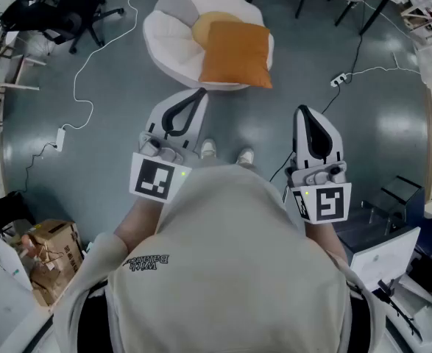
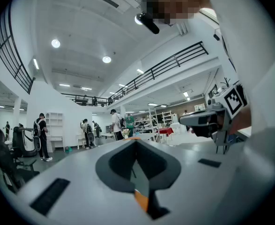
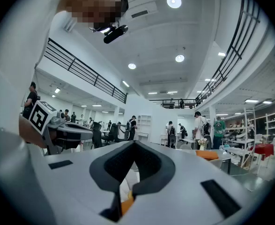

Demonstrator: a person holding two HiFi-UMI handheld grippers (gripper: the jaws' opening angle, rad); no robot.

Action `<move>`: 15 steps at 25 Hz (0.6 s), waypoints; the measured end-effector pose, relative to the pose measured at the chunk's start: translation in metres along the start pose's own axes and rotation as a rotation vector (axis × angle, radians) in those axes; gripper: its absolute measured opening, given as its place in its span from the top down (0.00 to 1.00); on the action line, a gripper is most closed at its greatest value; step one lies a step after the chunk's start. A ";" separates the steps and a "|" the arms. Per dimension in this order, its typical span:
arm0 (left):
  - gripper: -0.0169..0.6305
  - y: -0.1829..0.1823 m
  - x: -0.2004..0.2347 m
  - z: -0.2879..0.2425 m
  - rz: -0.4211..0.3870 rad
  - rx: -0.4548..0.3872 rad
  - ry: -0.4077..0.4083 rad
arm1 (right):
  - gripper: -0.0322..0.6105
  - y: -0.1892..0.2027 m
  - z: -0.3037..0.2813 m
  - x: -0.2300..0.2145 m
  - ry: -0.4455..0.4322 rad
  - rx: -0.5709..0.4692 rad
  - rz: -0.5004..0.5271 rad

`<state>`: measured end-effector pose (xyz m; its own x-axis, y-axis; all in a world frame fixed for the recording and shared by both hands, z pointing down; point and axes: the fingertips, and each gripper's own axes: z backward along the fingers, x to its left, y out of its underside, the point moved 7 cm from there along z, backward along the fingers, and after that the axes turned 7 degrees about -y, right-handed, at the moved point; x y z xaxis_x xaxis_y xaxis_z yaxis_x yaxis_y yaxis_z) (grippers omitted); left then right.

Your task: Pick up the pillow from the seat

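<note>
An orange square pillow point(image 1: 234, 54) lies on a round white cushioned seat point(image 1: 168, 39) on the floor ahead of the person. Below the seat's near edge, my left gripper point(image 1: 199, 94) points up at it with its jaws shut and nothing held. My right gripper point(image 1: 302, 111) hovers farther right, also shut and empty, well apart from the pillow. The left gripper view looks along my shut left gripper point(image 2: 136, 139) into a big hall, with the right gripper point(image 2: 207, 121) off to the side. The right gripper view shows my closed right gripper point(image 3: 135, 143) and the left gripper point(image 3: 57, 125).
White cables trail over the grey floor, with a power strip point(image 1: 60, 138) on the left and another point(image 1: 338, 79) on the right. An office chair point(image 1: 76, 9) stands at the back left, a cardboard box point(image 1: 50, 248) near left, equipment point(image 1: 392, 219) near right. People point(image 3: 198, 125) stand far off.
</note>
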<state>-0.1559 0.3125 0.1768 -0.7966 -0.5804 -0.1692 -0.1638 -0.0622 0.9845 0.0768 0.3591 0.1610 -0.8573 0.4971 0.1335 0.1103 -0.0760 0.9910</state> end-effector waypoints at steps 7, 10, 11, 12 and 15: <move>0.96 -0.012 -0.003 -0.001 0.006 -0.047 -0.032 | 0.94 -0.007 0.007 -0.014 0.038 -0.031 0.010; 0.96 -0.013 -0.007 -0.004 0.002 -0.039 -0.028 | 0.94 -0.010 0.012 -0.020 0.048 -0.046 0.009; 0.96 -0.011 -0.007 -0.005 0.009 -0.033 -0.033 | 0.94 -0.011 0.013 -0.021 0.051 -0.053 0.011; 0.96 -0.009 -0.006 -0.006 0.022 -0.026 -0.042 | 0.94 -0.013 0.014 -0.022 0.051 -0.059 0.010; 0.96 -0.007 -0.007 -0.009 0.052 -0.015 -0.063 | 0.94 -0.011 0.016 -0.026 0.046 -0.065 -0.010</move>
<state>-0.1439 0.3097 0.1719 -0.8389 -0.5310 -0.1194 -0.1125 -0.0454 0.9926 0.1061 0.3606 0.1464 -0.8808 0.4576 0.1214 0.0700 -0.1277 0.9893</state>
